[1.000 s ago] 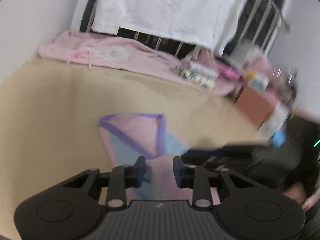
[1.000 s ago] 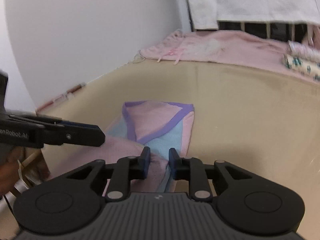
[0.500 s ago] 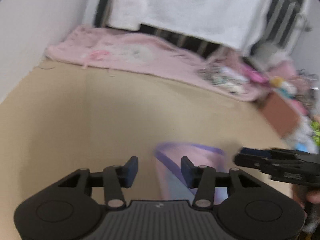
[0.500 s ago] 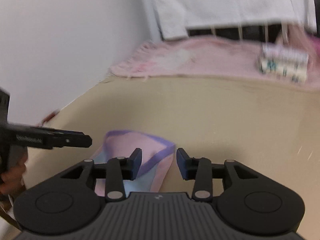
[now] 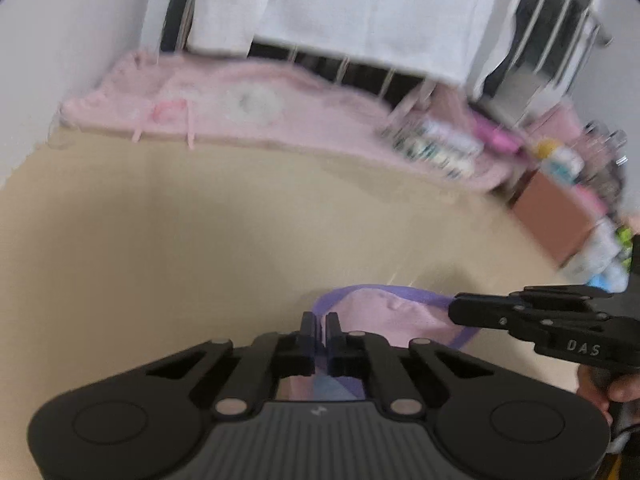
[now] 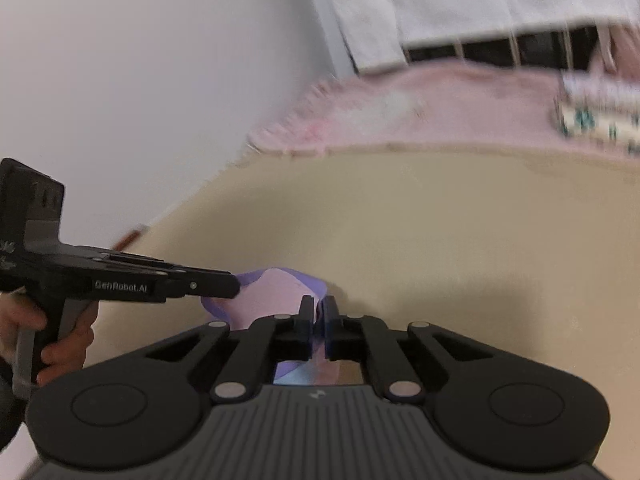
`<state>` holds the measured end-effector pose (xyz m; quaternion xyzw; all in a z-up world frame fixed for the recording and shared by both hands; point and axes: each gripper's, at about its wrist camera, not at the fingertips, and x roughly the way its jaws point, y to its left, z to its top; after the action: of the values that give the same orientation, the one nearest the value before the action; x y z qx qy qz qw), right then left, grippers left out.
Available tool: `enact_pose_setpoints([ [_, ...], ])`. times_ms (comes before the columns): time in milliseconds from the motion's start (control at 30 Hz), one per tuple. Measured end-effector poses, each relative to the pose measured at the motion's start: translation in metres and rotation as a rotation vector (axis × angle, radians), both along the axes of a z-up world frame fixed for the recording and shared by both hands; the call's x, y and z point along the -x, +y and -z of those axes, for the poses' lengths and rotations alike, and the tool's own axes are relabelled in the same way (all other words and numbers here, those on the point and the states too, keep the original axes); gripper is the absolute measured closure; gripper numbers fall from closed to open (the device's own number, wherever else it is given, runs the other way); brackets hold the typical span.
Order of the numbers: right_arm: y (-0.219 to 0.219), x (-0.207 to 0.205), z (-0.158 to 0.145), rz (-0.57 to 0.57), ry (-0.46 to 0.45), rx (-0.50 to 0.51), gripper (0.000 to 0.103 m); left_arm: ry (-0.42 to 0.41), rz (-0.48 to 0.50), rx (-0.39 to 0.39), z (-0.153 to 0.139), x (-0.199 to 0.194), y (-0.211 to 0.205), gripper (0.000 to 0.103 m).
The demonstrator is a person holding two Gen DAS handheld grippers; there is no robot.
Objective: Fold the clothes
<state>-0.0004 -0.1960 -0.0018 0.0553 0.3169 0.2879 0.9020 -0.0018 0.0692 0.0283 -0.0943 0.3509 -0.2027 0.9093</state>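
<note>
A small pink garment with purple trim (image 5: 384,316) lies on the beige bed surface (image 5: 200,220), with pale blue cloth showing under it. My left gripper (image 5: 319,322) is shut on the garment's left purple edge. In the right wrist view the same garment (image 6: 268,292) sits just ahead, and my right gripper (image 6: 319,312) is shut on its right purple edge. The right gripper's side (image 5: 520,314) shows at the right of the left wrist view, and the left gripper (image 6: 160,282), held by a hand (image 6: 60,340), shows at the left of the right wrist view.
A pink blanket (image 5: 260,108) lies along the far edge, below a white cloth (image 5: 360,12) hung on a metal bed frame. A patterned packet (image 6: 596,120) rests on the blanket. A brown box (image 5: 556,212) and bottles stand at the right. A white wall (image 6: 140,80) is at left.
Both grippers were open half a second ago and have now closed on the garment's far purple edges. Both have dropped closer to the cloth, one at each side.
</note>
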Motion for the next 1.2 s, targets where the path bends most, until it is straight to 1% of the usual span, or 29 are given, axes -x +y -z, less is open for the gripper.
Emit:
enact_pose_setpoints([
  [67,-0.001,0.021,-0.016,-0.045,-0.046,0.008,0.099,-0.068,0.027,0.034,-0.017,0.031,0.005,0.100],
  [167,0.000,0.059,-0.036,-0.106,-0.091,0.060,0.099,-0.061,0.046,0.010,-0.018,0.076,0.007,0.100],
  [233,0.005,0.088,-0.038,-0.182,-0.105,0.102,0.099,-0.054,0.051,-0.013,-0.016,0.106,0.008,0.100],
  [267,0.009,0.100,-0.036,-0.214,-0.099,0.121,0.099,-0.045,0.027,-0.040,-0.007,0.119,0.010,0.099],
  [300,0.013,0.115,-0.031,-0.254,-0.089,0.148,0.098,-0.030,-0.003,-0.048,0.002,0.131,0.014,0.099],
  [333,0.016,0.125,-0.025,-0.282,-0.068,0.173,0.097,-0.016,-0.020,-0.051,0.011,0.142,0.017,0.095],
  [400,0.022,0.139,-0.012,-0.323,-0.013,0.236,0.095,0.003,0.011,-0.038,0.017,0.157,0.024,0.092],
  [433,0.023,0.144,-0.011,-0.322,-0.015,0.245,0.094,-0.023,-0.003,-0.041,0.014,0.164,0.026,0.091],
  [467,0.020,0.149,-0.014,-0.320,-0.027,0.222,0.091,-0.061,-0.017,-0.031,0.008,0.170,0.029,0.088],
  [500,0.017,0.152,-0.019,-0.319,-0.042,0.177,0.084,-0.096,-0.030,-0.015,0.002,0.176,0.031,0.077],
  [533,0.015,0.154,-0.023,-0.298,-0.064,0.135,0.079,-0.121,-0.036,0.011,-0.002,0.178,0.031,0.069],
  [567,0.013,0.155,-0.026,-0.277,-0.087,0.092,0.071,-0.134,-0.038,0.032,-0.005,0.178,0.028,0.069],
  [600,0.018,0.156,-0.021,-0.269,-0.092,0.101,0.071,-0.144,-0.037,0.045,-0.006,0.178,0.023,0.068],
  [667,0.029,0.158,-0.010,-0.252,-0.103,0.121,0.070,-0.141,-0.021,0.008,0.001,0.171,0.005,0.069],
  [700,0.034,0.159,-0.004,-0.244,-0.108,0.130,0.070,-0.130,-0.018,-0.057,0.008,0.166,-0.008,0.074],
  [733,0.044,0.158,0.005,-0.217,-0.103,0.183,0.071,-0.119,-0.016,-0.117,0.015,0.161,-0.019,0.091],
  [767,0.049,0.157,0.012,-0.194,-0.104,0.194,0.072,-0.105,-0.019,-0.162,0.019,0.155,-0.026,0.094],
  [800,0.053,0.155,0.018,-0.171,-0.104,0.205,0.072,-0.093,-0.020,-0.194,0.022,0.150,-0.031,0.093],
  [867,0.051,0.152,0.016,-0.145,-0.066,0.185,0.072,-0.072,-0.016,-0.184,0.022,0.144,-0.030,0.093],
  [933,0.049,0.148,0.017,-0.135,-0.056,0.178,0.072,-0.057,-0.016,-0.180,0.023,0.136,-0.029,0.093],
  [1033,0.045,0.134,0.017,-0.097,-0.055,0.171,0.072,-0.081,-0.046,-0.220,0.024,0.108,-0.044,0.093],
  [1067,0.045,0.123,0.017,-0.065,-0.055,0.176,0.072,-0.089,-0.055,-0.233,0.025,0.099,-0.048,0.093],
  [1100,0.044,0.115,0.017,-0.031,-0.060,0.181,0.072,-0.097,-0.065,-0.247,0.025,0.090,-0.053,0.092],
  [1133,0.040,0.107,0.018,0.005,-0.064,0.179,0.072,-0.105,-0.075,-0.260,0.026,0.080,-0.058,0.089],
  [1167,0.035,0.095,0.018,0.043,-0.048,0.164,0.071,-0.108,-0.086,-0.258,0.025,0.073,-0.059,0.088],
  [1200,0.031,0.083,0.018,0.081,-0.032,0.150,0.071,-0.096,-0.097,-0.216,0.021,0.071,-0.053,0.088],
])
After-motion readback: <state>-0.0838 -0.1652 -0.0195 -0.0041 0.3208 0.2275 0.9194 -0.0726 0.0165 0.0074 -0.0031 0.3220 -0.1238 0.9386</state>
